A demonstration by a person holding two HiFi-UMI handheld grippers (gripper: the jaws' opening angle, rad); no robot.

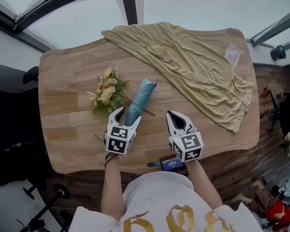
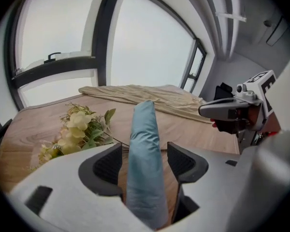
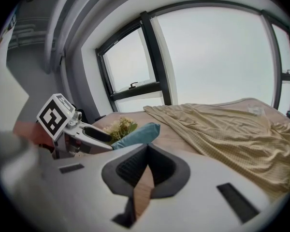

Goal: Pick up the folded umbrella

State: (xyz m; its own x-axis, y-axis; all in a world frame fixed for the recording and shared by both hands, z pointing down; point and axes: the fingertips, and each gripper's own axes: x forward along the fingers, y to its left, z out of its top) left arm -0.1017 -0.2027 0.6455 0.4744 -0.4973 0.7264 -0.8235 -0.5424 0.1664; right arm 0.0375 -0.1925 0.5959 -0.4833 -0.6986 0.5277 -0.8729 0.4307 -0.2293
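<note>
Table (image 1: 72, 81): pale wood with wavy edges, set before large windows.
Umbrella (image 1: 140, 100): teal and folded. It lies on the table close to the near edge, a little left of the middle, with its length running toward the far edge and leaning slightly right. Its near end sits between the left gripper's jaws.
Left gripper (image 1: 128, 116): at the near edge, pointing down and away along the umbrella. The jaws stand wide apart, one on each side of the umbrella's near end. A gap shows at the right pad, so it is released, not clamped.
Right gripper (image 1: 174, 116): at the near edge just right of the umbrella and clear of it. The jaws are closed tip to tip with nothing between them, and bare wood shows beneath.
Flowers (image 1: 106, 94): a cream and yellow bunch with green leaves, just left of the umbrella. The stems reach toward the umbrella, and one thin stem shows on its right side.
Cloth (image 1: 193, 66): a beige sheet, rumpled, spread from the middle of the far edge down to the right edge and well apart from the umbrella.
Packet (image 1: 233, 54): small and clear, lying on the cloth near the far right corner.
Person: stands at the near edge with a gripper in each hand.
</note>
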